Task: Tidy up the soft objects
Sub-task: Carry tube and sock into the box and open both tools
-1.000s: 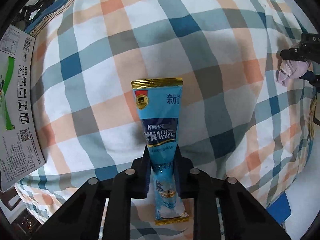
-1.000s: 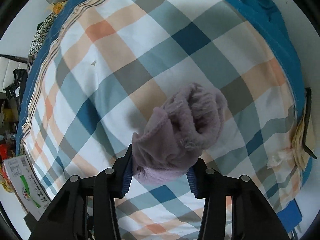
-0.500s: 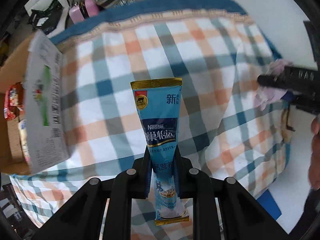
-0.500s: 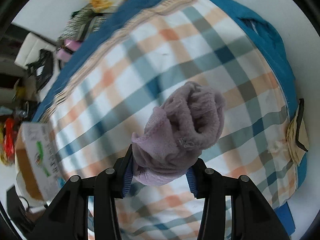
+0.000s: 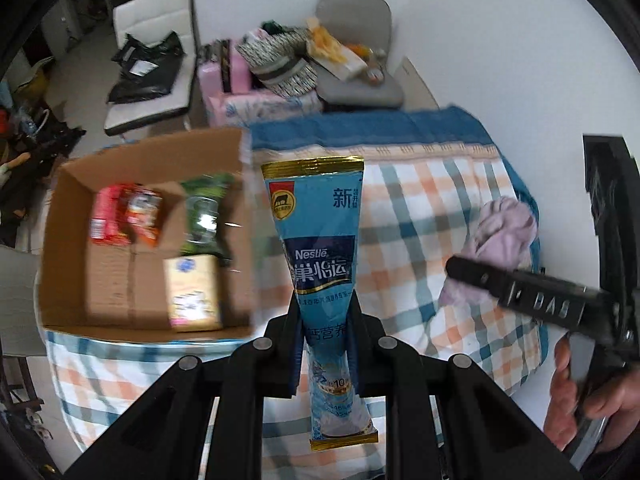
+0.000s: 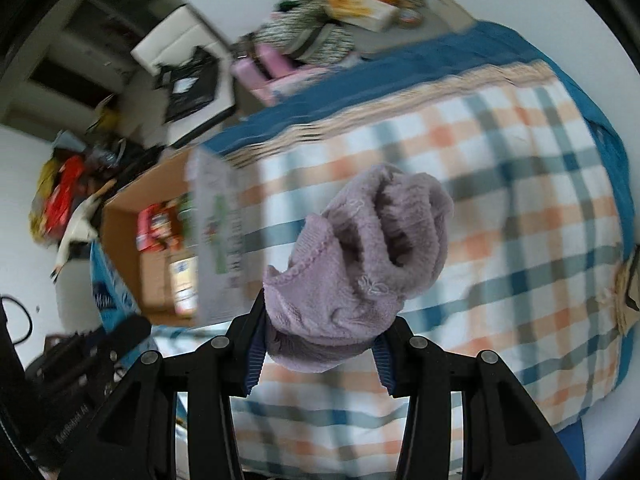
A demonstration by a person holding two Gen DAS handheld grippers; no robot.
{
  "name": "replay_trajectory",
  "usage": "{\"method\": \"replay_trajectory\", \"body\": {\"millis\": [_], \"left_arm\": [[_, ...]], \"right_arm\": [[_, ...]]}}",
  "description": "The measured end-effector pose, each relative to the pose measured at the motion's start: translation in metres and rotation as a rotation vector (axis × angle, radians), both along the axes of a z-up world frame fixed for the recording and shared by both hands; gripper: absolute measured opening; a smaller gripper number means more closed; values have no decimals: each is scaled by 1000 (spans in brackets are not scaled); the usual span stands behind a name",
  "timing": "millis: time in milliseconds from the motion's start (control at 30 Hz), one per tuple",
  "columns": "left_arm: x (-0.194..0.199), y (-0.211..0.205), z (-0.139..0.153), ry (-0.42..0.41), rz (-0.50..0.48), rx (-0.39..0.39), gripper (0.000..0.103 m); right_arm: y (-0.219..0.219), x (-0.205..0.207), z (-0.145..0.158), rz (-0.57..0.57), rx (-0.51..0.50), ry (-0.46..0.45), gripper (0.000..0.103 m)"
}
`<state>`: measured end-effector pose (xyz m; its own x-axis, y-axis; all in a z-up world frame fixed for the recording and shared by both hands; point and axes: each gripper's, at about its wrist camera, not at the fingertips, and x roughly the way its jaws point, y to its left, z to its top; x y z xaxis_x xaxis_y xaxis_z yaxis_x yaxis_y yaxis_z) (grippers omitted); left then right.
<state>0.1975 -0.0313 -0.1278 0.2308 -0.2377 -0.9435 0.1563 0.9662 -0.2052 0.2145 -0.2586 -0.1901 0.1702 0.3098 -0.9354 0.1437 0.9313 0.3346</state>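
My left gripper (image 5: 325, 320) is shut on a blue Nestle sachet (image 5: 320, 240) with gold ends, held upright high above the checked bedspread (image 5: 420, 200). My right gripper (image 6: 320, 332) is shut on a bunched lilac fleece sock (image 6: 360, 248), also held in the air over the bed. In the left wrist view the right gripper (image 5: 460, 268) and the sock (image 5: 504, 228) show at the right, with the person's hand (image 5: 584, 400) below. An open cardboard box (image 5: 72, 280) stands to the left of the sachet and holds red, green and beige packets.
The box also shows in the right wrist view (image 6: 124, 240), its printed flap (image 6: 220, 240) upright. Beyond the bed are a grey chair (image 5: 356, 40) piled with bags, a pink case (image 5: 224, 76) and a white chair (image 5: 152, 60). A white wall is behind.
Both grippers have risen well above the bed and tilted up, each still holding its item. The box and the room beyond have come into view.
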Motion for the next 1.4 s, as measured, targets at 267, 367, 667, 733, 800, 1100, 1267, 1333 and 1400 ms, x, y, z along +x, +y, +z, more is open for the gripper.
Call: {"method": "replay_trajectory", "body": {"millis": [267, 367, 667, 733, 800, 1100, 1267, 1333, 1400], "left_arm": [[18, 110, 18, -28, 115, 19, 16], [31, 147, 15, -32, 150, 54, 16], [83, 231, -41, 95, 223, 88, 16], [94, 239, -60, 140, 229, 87, 16], [102, 244, -77, 180, 226, 88, 16], [131, 245, -162, 364, 170, 106, 16], [133, 244, -188, 423, 162, 94, 16], [136, 242, -191, 432, 155, 97, 17], [136, 241, -193, 442, 147, 106, 17]], "right_arm": [[133, 6, 35, 156, 40, -43, 48], [177, 12, 39, 202, 47, -43, 48], [278, 45, 5, 262, 28, 14, 48], [291, 53, -8, 267, 17, 32, 48], [301, 59, -24, 273, 10, 57, 48], [336, 84, -95, 316, -26, 183, 48], [342, 88, -117, 336, -40, 229, 48], [343, 89, -123, 347, -41, 243, 48], [341, 90, -128, 351, -34, 260, 50]]}}
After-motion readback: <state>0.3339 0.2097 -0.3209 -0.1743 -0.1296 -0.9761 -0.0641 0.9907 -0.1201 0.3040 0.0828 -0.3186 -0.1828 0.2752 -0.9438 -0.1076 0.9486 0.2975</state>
